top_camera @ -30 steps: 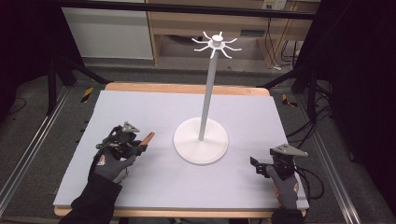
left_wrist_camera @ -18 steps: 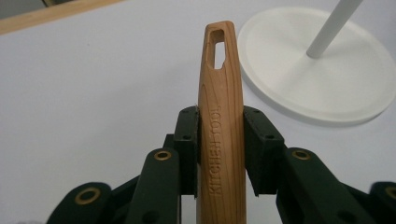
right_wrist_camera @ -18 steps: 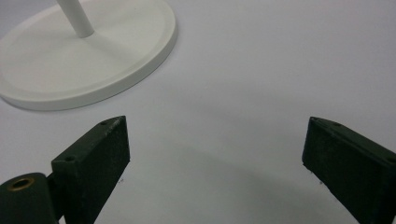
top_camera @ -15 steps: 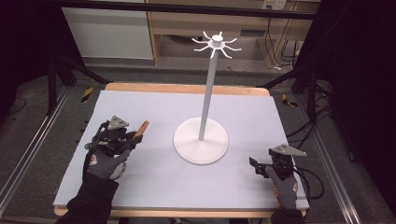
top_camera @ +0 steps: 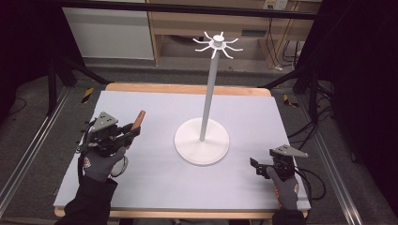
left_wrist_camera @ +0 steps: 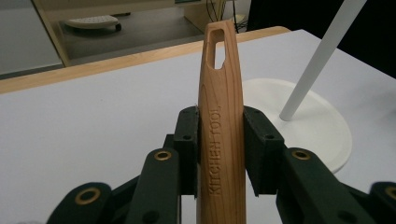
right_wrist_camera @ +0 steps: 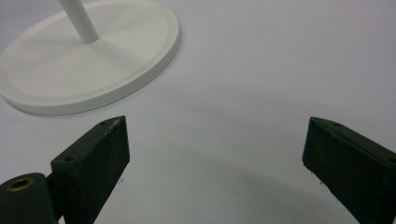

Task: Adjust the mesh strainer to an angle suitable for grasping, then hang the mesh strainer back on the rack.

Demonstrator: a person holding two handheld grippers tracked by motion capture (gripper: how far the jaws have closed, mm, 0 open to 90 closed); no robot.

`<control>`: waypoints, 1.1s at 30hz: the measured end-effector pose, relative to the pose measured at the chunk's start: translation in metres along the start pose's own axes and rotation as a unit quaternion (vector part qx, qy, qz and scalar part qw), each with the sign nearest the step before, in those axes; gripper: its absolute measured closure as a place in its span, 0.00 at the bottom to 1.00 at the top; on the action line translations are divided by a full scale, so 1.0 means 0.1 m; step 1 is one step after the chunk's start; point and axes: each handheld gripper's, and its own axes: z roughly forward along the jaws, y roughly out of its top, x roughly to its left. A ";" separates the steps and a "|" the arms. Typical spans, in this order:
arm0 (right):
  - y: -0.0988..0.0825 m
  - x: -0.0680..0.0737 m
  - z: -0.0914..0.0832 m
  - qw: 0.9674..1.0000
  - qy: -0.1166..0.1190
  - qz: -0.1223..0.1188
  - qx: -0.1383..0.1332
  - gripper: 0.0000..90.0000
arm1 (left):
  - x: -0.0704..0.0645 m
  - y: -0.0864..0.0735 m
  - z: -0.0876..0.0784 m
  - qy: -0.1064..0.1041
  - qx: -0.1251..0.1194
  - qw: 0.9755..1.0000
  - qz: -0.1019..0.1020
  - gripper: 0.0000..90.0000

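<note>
Wooden handle (left_wrist_camera: 220, 135) between left hand-held gripper (left_wrist_camera: 219, 140) pads

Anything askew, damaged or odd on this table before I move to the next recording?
Nothing stands out. The white hook stand stands upright on the mat, and the left gripper grips a wooden utensil handle squarely; its wood looks intact.

White stand (top_camera: 202, 139) blocks mid-table; mat (top_camera: 155, 183) around it lies open.

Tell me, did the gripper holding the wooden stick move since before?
Yes. The left gripper, shut on the wooden stick, has lifted off the mat, with the stick's tip now pointing up toward the white stand.
</note>
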 end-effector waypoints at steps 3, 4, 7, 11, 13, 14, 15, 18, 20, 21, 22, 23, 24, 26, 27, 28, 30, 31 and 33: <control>0.00 0.00 0.00 1.000 -0.001 -0.002 0.000 0.09 | -0.01 0.01 -0.02 0.002 -0.013 1.000 -0.002 0.76; 0.01 -0.01 0.00 1.000 -0.002 -0.004 -0.002 0.09 | -0.01 0.02 -0.03 0.003 -0.019 1.000 -0.003 0.76; 0.01 0.00 -0.01 1.000 0.000 -0.002 -0.005 0.09 | -0.04 0.05 -0.06 0.000 -0.034 0.999 -0.004 0.76; 0.03 -0.01 -0.02 1.000 -0.002 -0.005 -0.010 0.09 | -0.12 0.14 -0.08 -0.006 -0.052 0.999 0.003 0.76; 0.03 0.00 -0.02 1.000 0.000 -0.004 -0.013 0.09 | -0.16 0.18 -0.09 -0.011 -0.064 0.998 0.007 0.76; 0.03 0.00 -0.02 1.000 -0.001 -0.005 -0.009 0.09 | -0.17 0.21 -0.10 -0.012 -0.068 0.998 0.009 0.76; 0.03 0.00 -0.03 1.000 -0.001 -0.008 -0.009 0.09 | -0.17 0.23 -0.10 -0.011 -0.073 0.997 0.008 0.76; 0.06 -0.02 0.00 1.000 0.001 0.002 -0.015 0.07 | -0.15 0.31 -0.21 -0.051 -0.103 0.993 -0.027 0.76; 0.09 0.03 -0.01 0.999 0.029 0.012 -0.026 0.10 | -0.22 0.42 -0.25 -0.032 -0.107 0.994 0.008 0.76; 0.12 0.05 -0.03 0.999 0.033 0.006 -0.031 0.10 | -0.22 0.48 -0.27 -0.016 -0.106 0.994 0.015 0.76; 0.13 0.06 -0.05 0.999 0.022 0.001 -0.039 0.08 | -0.20 0.53 -0.31 -0.024 -0.110 0.994 0.010 0.76; 0.12 0.06 -0.04 0.999 0.019 0.003 -0.040 0.06 | -0.19 0.56 -0.34 -0.023 -0.121 0.992 0.007 0.76; 0.11 0.06 -0.03 0.999 0.019 0.004 -0.030 0.07 | -0.19 0.58 -0.36 -0.024 -0.127 0.992 0.004 0.76; 0.06 0.05 0.01 1.000 0.015 -0.008 -0.018 0.08 | -0.16 0.59 -0.35 -0.031 -0.135 0.990 -0.007 0.76; 0.05 0.06 0.03 1.000 0.011 -0.012 -0.007 0.08 | -0.16 0.59 -0.32 -0.031 -0.132 0.991 -0.008 0.76; 0.05 0.05 0.03 1.000 0.004 -0.016 -0.003 0.08 | -0.16 0.59 -0.29 -0.031 -0.131 0.991 -0.010 0.76; 0.05 0.04 0.04 1.000 0.005 -0.017 -0.003 0.08 | -0.17 0.59 -0.22 -0.031 -0.127 0.991 -0.010 0.76; 0.06 0.04 0.04 1.000 0.003 -0.019 -0.004 0.08 | -0.18 0.60 -0.19 -0.032 -0.126 0.991 -0.009 0.76; 0.06 0.03 0.03 1.000 0.001 -0.017 -0.006 0.08 | -0.21 0.61 -0.14 -0.035 -0.127 0.991 -0.009 0.76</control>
